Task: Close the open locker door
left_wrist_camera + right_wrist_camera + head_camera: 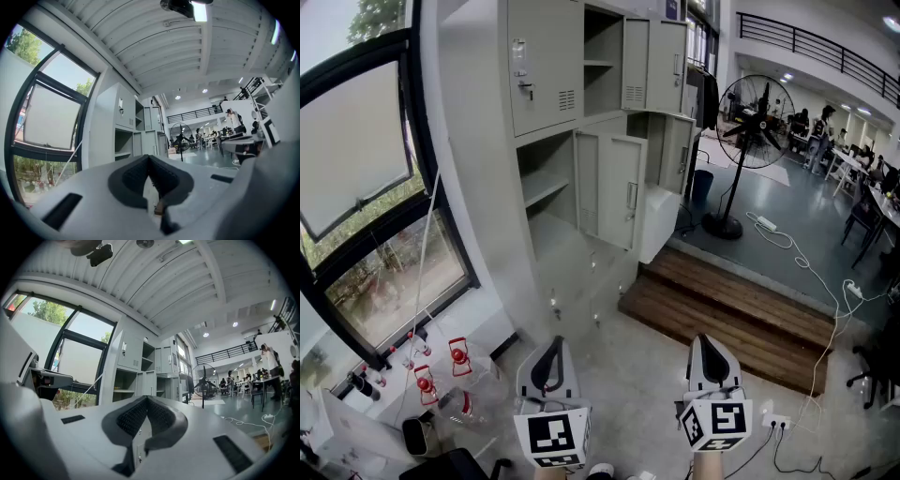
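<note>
Both held low: left hand-held gripper (553,345), right hand-held gripper (710,342) side by side, jaws together, empty.

1. Top of the locker bank (546,70): cut off by the head view's edge
2. Handles of left gripper (555,343) and right gripper (708,340): cut off below
3. Distant people (827,120): too small to make out

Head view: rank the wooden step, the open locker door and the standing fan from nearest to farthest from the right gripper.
1. wooden step: low on the floor, just ahead of the right gripper.
2. open locker door: ahead and to the left, swung out from the middle row.
3. standing fan: farthest back, beyond the step, upper right.
</note>
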{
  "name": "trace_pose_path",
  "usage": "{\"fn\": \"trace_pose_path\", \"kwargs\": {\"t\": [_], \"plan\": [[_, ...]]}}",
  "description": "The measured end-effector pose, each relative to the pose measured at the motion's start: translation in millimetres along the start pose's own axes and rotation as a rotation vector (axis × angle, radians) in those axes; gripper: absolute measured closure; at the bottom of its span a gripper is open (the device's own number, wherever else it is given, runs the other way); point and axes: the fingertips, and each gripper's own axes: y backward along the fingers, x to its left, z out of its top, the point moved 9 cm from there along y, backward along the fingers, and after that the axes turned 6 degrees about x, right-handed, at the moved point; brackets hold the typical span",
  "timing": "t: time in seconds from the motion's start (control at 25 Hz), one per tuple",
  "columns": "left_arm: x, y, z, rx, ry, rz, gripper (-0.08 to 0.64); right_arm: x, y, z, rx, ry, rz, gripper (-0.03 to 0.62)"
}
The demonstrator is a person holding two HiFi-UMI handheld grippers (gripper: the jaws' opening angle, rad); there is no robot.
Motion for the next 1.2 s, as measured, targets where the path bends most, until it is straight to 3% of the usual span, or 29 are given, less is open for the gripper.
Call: {"fn": "trace_pose_path", "kwargs": {"t": [0.52, 0.8, 0.84, 0.92, 1.2], "plan": [[1, 2, 0, -0.001, 0.006, 0.012, 0.56, -1, 2, -1, -0.006, -0.022, 0.004, 0.574], [6, -5, 0, -0.006, 0.008, 0.014, 0.56, 9, -8, 2, -0.023, -0.006, 0.057, 0.572], [7, -8, -1, -0.004, 0.008, 0.012, 0.56, 12, -11, 3, -0.027, -0.008, 0.076, 0.565], [11, -13, -1, -0.001, 0.008, 0.012, 0.56, 16, -20, 4, -0.03, -0.024, 0.125, 0.368], [30, -34, -4, 0.001, 0.01, 0.006, 0.56, 33, -50, -1, -0.024, -0.02, 0.139, 0.365]]}}
